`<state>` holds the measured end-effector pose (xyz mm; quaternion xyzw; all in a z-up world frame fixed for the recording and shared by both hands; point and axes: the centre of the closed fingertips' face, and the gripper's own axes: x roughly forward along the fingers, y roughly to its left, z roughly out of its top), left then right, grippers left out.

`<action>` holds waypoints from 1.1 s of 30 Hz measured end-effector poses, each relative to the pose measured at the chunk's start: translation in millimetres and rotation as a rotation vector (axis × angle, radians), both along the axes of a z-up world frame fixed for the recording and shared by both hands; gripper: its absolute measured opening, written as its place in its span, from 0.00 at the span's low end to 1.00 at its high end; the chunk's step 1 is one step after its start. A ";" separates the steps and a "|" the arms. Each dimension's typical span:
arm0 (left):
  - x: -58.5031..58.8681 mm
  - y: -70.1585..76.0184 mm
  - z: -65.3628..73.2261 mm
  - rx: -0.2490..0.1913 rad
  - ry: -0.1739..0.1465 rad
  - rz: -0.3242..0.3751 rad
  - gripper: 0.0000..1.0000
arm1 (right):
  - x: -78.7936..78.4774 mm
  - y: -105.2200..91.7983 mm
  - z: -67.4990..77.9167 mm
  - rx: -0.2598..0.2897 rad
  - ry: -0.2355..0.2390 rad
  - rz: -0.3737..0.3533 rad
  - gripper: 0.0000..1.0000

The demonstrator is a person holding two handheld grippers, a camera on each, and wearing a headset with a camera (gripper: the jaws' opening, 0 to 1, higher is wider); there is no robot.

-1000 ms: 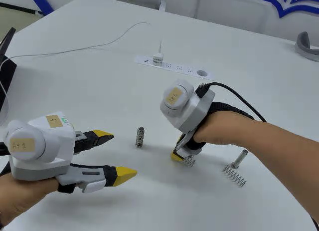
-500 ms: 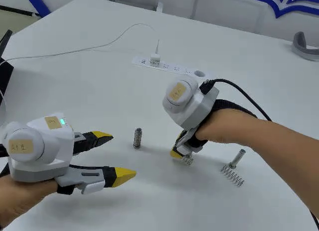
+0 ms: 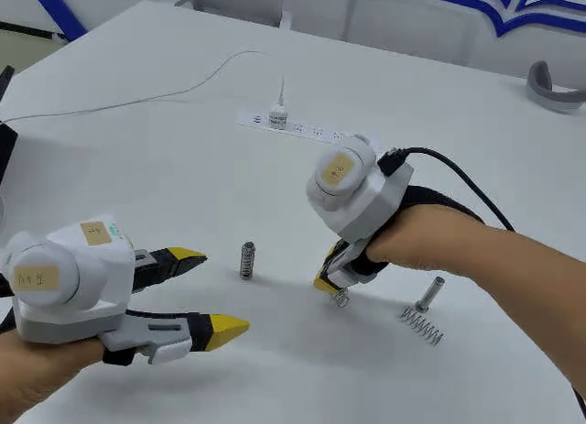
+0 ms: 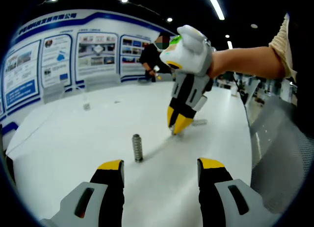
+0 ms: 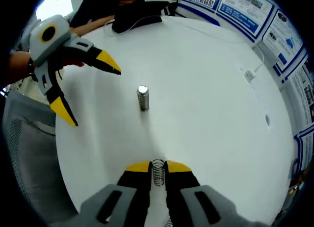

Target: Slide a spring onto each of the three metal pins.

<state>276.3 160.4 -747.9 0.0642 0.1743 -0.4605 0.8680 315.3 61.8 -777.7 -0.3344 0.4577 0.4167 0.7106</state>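
A metal pin wearing a spring (image 3: 247, 259) stands upright mid-table, also seen as the pin with spring (image 4: 138, 147) and the pin with spring (image 5: 143, 97). My right gripper (image 3: 328, 285) points down at the table, shut on a small spring (image 3: 341, 298), which stands upright between its yellow tips as the spring (image 5: 157, 172). Whether a pin stands under it is hidden. To the right a bare pin (image 3: 429, 294) leans, with a loose spring (image 3: 421, 325) lying beside it. My left gripper (image 3: 209, 291) hovers open at the lower left, its jaws empty and aimed at the sprung pin.
A white power strip (image 3: 307, 128) with a plug (image 3: 277, 119) and a thin cable lies at the back of the white table. A grey curved object (image 3: 554, 83) rests far right. A person stands beyond the table in the left gripper view.
The head camera has drifted, shifting the whole picture. Both grippers and the pins keep about the same places relative to each other.
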 end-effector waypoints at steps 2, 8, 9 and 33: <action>-0.2 -0.2 0.1 0.002 -0.001 -0.001 0.61 | -0.2 -0.6 0.7 0.001 -0.002 -0.002 0.12; -1.3 -0.7 0.8 0.003 -0.001 -0.002 0.61 | -0.6 -1.4 3.2 0.013 -0.008 -0.009 0.12; -1.3 -0.8 0.8 0.004 -0.002 -0.002 0.61 | -0.8 -1.5 3.4 0.014 -0.009 -0.010 0.12; -1.7 -2.2 1.9 0.010 -0.005 -0.003 0.62 | 1.8 1.1 21.7 0.090 -0.041 -0.043 0.12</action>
